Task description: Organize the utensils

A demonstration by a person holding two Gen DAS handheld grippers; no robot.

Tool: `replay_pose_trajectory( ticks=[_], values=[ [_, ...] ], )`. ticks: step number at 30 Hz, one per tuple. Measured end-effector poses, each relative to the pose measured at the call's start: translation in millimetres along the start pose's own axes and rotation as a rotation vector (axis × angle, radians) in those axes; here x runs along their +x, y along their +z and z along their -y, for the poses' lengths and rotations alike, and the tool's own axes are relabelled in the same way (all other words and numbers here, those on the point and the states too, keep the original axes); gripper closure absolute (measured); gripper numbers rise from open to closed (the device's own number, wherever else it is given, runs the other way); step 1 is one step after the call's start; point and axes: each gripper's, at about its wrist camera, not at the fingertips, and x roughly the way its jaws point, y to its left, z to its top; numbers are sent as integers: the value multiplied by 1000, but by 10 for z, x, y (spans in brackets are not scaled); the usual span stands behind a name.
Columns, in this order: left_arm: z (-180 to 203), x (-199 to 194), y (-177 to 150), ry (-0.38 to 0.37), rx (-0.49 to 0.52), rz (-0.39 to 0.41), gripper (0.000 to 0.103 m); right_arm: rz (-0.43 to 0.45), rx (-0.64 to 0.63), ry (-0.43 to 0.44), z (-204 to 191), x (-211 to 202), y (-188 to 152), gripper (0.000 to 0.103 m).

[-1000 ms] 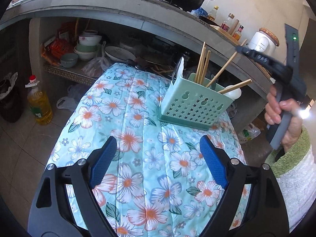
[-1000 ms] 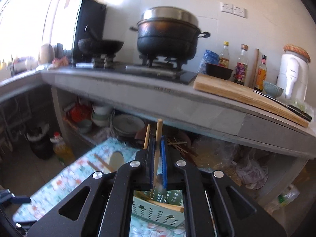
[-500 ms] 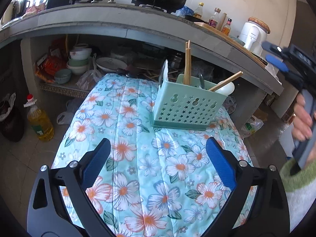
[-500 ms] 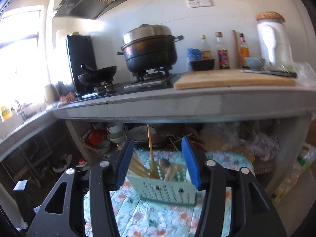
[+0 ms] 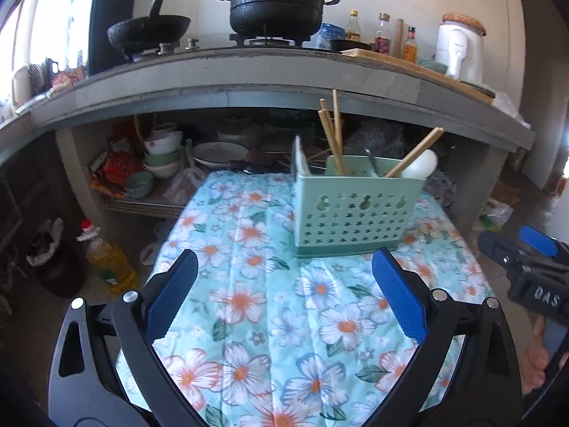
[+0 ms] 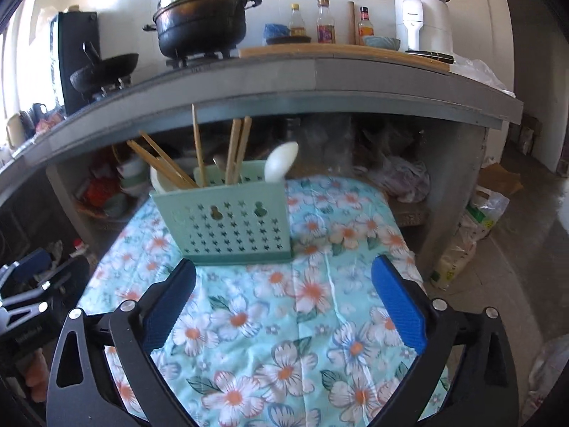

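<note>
A mint-green perforated utensil holder [image 5: 359,213] [image 6: 231,227] stands upright on the floral tablecloth [image 5: 249,284] [image 6: 320,302]. Wooden chopsticks [image 5: 332,138] [image 6: 236,153] and a white spoon [image 5: 423,167] [image 6: 281,163] stick out of it. My left gripper [image 5: 284,274] is open just in front of the holder, with only cloth between its fingers. My right gripper [image 6: 284,277] is opening its jaws wide on the near side of the holder, and nothing is between them. Each gripper shows at the edge of the other's view: the right gripper [image 5: 526,259], the left gripper [image 6: 32,281].
A concrete counter [image 5: 284,85] overhangs the table's far end, carrying a black pot [image 5: 277,3], a wok [image 5: 149,32] and bottles. Bowls and plates [image 5: 160,163] fill the shelf beneath. An oil bottle [image 5: 106,259] stands on the floor at left; plastic bags [image 6: 473,220] lie at right.
The right gripper was shut on a chopstick above the holder; it has opened, the chopstick now stands in the holder, and the gripper has dropped back. The left gripper drew back slightly.
</note>
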Motion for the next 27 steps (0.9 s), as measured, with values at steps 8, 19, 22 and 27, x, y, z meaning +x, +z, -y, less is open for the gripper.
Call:
replay_pose_trajectory(
  ticks=[8, 19, 22, 27],
  values=[
    [-52, -33, 43, 166, -45, 17, 8, -9, -93, -66, -140, -22, -70, 7],
    [-211, -147, 76, 306, -81, 31, 8, -30, -99, -59, -178, 9, -46, 7],
    [-223, -137, 65, 316, -78, 24, 8, -35, -91, -65, -156, 13, -38, 7],
    [-206, -129, 63, 314, -66, 18, 8, -42, -89, -69, -133, 24, -42, 7]
  ],
)
